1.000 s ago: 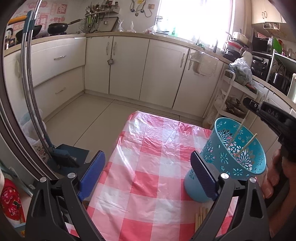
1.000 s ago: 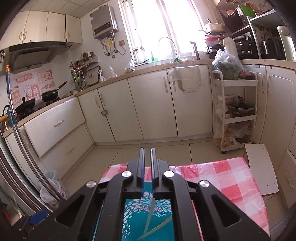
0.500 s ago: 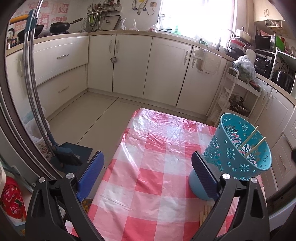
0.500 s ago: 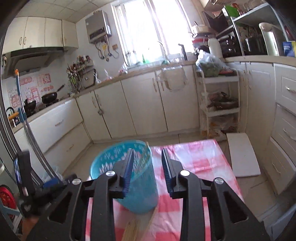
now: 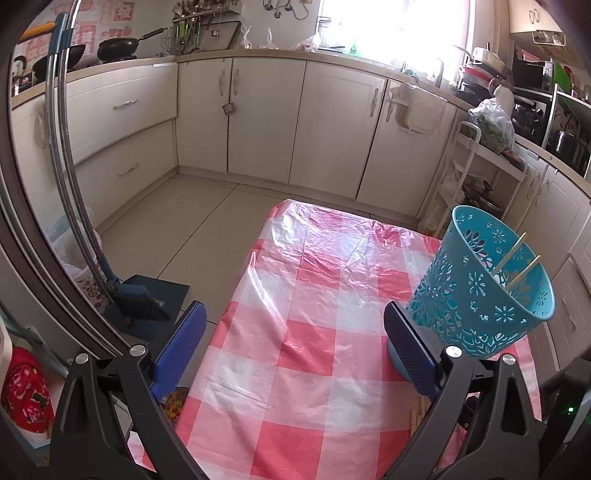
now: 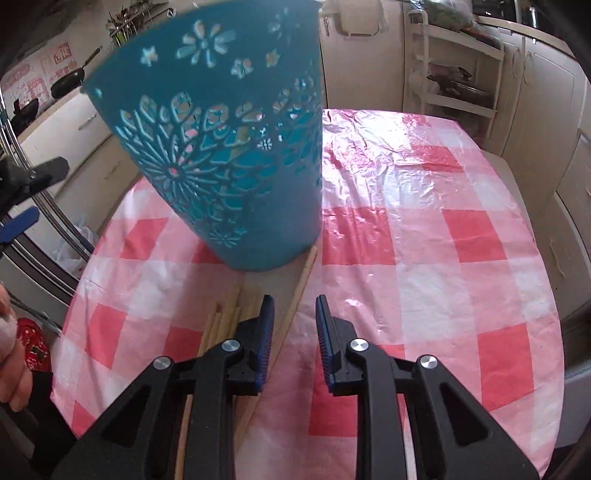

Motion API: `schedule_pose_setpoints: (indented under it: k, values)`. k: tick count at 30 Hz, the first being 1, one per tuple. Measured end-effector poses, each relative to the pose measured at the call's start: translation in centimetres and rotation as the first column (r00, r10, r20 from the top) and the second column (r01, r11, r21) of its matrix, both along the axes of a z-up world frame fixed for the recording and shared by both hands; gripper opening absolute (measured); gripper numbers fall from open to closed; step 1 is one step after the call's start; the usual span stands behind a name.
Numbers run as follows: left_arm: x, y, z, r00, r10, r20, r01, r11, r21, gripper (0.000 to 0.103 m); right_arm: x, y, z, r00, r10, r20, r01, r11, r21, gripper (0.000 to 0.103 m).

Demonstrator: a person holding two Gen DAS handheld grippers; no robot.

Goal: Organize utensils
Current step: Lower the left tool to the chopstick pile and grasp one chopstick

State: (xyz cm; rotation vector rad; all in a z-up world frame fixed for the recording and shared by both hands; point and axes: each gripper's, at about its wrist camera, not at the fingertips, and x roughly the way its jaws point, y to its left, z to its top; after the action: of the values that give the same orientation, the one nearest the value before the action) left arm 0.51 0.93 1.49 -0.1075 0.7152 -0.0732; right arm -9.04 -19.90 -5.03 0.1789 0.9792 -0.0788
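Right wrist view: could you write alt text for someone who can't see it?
An open two-finger gripper hovers above loose wooden chopsticks lying on a red-and-white checked tablecloth, empty. Just beyond stands a teal plastic basket with flower cutouts; one chopstick reaches its base. Cream kitchen cabinets fill the background.

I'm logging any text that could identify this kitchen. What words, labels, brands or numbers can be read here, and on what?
No text reads clearly.
Red wall decals above the stove: characters, too blurred to read.
Red item at lower left: floral print, no legible words.
Blue holder, checked tablecloth, both grippers: no lettering visible.
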Motion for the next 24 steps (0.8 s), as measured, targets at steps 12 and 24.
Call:
schedule_pose_setpoints:
  k: [12, 24]
  values:
    - [-0.2, -0.9, -0.2, 1.0, -0.03, 0.001, 0.03, 0.999, 0.03, 0.094, -1.2, -1.0, -0.4, 0.99, 0.13, -0.055, -0.133, 0.989, -0.07, 0.01]
    - [-0.4, -2.2, -0.9, 0.998, -0.068, -0.017, 0.069, 0.994, 0.079, 0.094, -4.1, -2.0, -0.4, 0.986, 0.168, -0.016, -0.168, 0.986, -0.018, 0.01]
